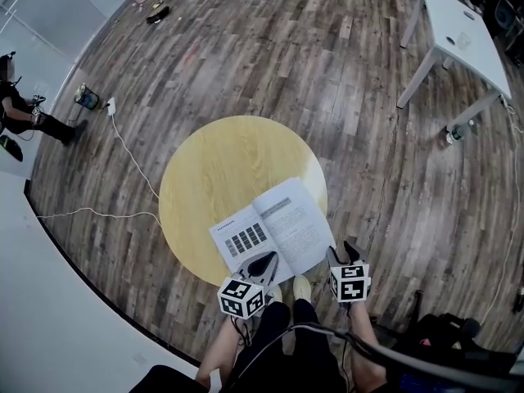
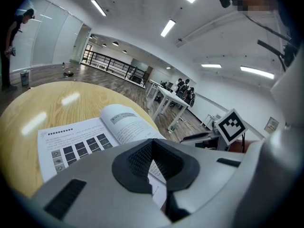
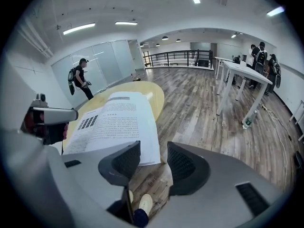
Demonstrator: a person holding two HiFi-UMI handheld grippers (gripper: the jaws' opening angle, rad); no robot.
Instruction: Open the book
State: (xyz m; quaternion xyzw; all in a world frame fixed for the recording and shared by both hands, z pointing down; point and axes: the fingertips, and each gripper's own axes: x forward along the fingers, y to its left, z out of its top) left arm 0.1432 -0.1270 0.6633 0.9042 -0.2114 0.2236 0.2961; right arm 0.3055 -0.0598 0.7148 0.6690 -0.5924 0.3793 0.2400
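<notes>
Book (image 1: 274, 228), open and flat, two white pages facing up, on near part of round pale-wood table (image 1: 213, 170), just ahead of both grippers. Page on left gripper's side: short heading line above a grid of small dark squares. Page on right gripper's side: dense print, bowed up slightly beside the spine.

Left gripper (image 1: 262, 262) low over book's near edge, marker cube behind it. Jaws closed, dark ribbed pads (image 2: 135, 160) meeting at the tips. Sliver of printed page visible through small gap behind the tips. Unclear whether any paper is pinched there.

Right gripper (image 1: 345, 254) just beside book's near right corner, off the table rim, apart from the paper. Jaws moderately wide, nothing held. Between and below them only plank floor (image 3: 199, 113) and a light-coloured shoe (image 3: 145, 203). Book ahead and to the left of this gripper, page corner just past the gap between its jaws.

Both grippers side by side, near one another, left one visible at far left of right gripper view.

Farther ahead of the grippers: white cable (image 1: 131, 158) trailing across the floor off to the left. White rectangular table (image 1: 463, 31) well off to the right, people standing beside it. Another person (image 3: 80, 77) far to the left by a glass wall.
</notes>
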